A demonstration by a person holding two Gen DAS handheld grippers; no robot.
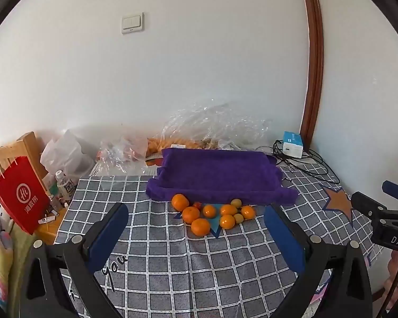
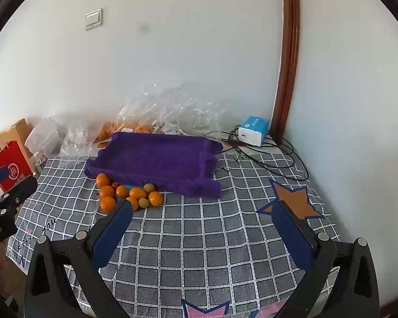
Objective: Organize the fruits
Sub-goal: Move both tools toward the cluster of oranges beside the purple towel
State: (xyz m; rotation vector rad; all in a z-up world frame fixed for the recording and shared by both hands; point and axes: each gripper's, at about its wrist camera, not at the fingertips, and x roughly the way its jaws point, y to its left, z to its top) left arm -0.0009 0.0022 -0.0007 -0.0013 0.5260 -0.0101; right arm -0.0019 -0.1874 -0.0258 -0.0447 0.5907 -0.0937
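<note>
On the tabletop (image 1: 172,278), which is covered by a grey checked cloth with star prints, a cluster of fruits (image 1: 212,213) is gathered just against the near edge of a purple tray (image 1: 217,177). Several oranges (image 1: 200,226) and a few smaller yellowish fruits (image 1: 238,217) are seen touching one another in the cluster, with something small and red (image 1: 197,205) among them. Nothing is seen inside the tray, which appears lined with purple towelling. Behind the tray, crumpled clear plastic bags (image 1: 212,124) lie against the wall, with more orange fruit showing through them. A white and blue box (image 1: 293,144) with black cables (image 1: 305,164) is placed at the far right corner. A red paper bag (image 1: 21,198) is seen off the left edge. The left gripper (image 1: 196,238) is held above the cloth, short of the fruits, its jaws spread wide and holding nothing. The right gripper (image 2: 203,228) is held to the right of the cluster, its jaws likewise spread wide and empty; its left finger (image 2: 114,233) overlaps the nearest fruit in the right wrist view, though contact cannot be told.
</note>
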